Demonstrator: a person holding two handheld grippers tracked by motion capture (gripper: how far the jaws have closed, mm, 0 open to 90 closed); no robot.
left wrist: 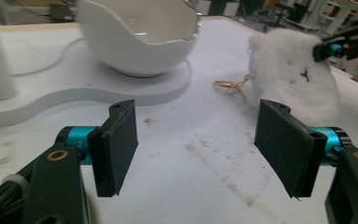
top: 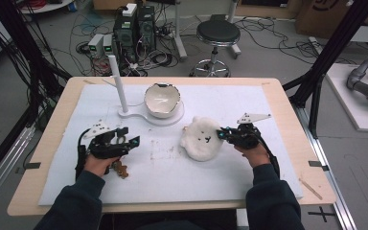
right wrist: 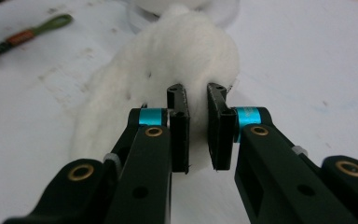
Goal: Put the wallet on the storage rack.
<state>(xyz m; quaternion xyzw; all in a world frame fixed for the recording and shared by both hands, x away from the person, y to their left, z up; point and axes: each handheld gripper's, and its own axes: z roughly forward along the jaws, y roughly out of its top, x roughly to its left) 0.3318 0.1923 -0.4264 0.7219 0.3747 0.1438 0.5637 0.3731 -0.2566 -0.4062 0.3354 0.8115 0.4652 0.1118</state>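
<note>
Plush toy (top: 201, 138), white and fluffy with a small stitched face, lies right of centre on the white table mat (top: 268, 167), near the eggshell-shaped bowl (top: 162, 99). My right gripper (right wrist: 197, 109) pinches only a tuft of its fur, which I judge could slip free. My left gripper (left wrist: 196, 144) stands wide open, empty.
</note>
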